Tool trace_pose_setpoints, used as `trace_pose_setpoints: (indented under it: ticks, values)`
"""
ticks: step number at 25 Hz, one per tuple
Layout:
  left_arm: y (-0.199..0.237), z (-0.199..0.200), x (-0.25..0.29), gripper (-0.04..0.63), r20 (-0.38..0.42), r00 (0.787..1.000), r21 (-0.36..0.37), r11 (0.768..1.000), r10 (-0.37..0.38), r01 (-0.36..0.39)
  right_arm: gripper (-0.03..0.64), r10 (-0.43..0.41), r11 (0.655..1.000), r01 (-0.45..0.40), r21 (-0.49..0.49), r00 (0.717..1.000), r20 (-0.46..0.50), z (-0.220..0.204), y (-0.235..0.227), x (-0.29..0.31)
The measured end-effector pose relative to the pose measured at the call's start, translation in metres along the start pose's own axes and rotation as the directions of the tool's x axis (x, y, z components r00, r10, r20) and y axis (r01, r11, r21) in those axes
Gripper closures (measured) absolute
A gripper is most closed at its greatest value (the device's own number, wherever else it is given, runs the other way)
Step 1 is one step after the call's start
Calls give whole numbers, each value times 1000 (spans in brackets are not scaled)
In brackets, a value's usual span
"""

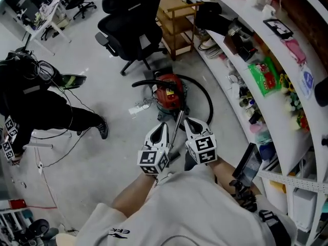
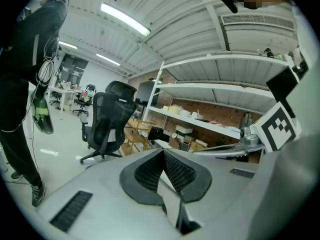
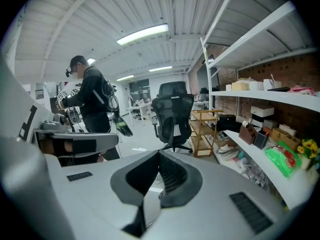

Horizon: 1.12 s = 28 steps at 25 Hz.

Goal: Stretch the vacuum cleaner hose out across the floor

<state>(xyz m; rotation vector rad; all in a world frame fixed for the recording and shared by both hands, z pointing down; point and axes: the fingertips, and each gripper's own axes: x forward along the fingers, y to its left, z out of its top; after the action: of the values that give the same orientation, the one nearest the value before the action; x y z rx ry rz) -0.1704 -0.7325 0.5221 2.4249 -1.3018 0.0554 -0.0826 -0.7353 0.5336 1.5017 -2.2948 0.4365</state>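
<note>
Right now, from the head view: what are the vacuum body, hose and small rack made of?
Vacuum body: glossy red plastic, likely, from its sheen.
Hose: matte black, flexible, probably plastic; it curves freely.
Rack: bare wood, pale tan, apparently unpainted.

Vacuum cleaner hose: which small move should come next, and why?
Probably lower the left hand-held gripper toward the hose and open its jaws. It and the right hand-held gripper are shut and empty, held above the floor, while the hose lies curled round the red vacuum cleaner.
</note>
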Motion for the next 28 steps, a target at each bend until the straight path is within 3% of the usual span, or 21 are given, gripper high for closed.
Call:
trace_pose_setpoints:
  ticks: [7, 18, 28]
  values:
    - [26, -25, 67, 594, -92, 995, -22, 998, 50, -52, 620, 32, 999, -29, 25, 995, -91, -15, -49, 59]
    - [73, -69, 153, 594, -208, 969, -60, 987, 131, -147, 620, 71, 995, -54, 86, 976, -205, -50, -107, 150]
    - [105, -162, 208, 594, -342, 927, -48, 982, 154, -181, 620, 72, 992, -35, 122, 946, -316, -127, -153, 223]
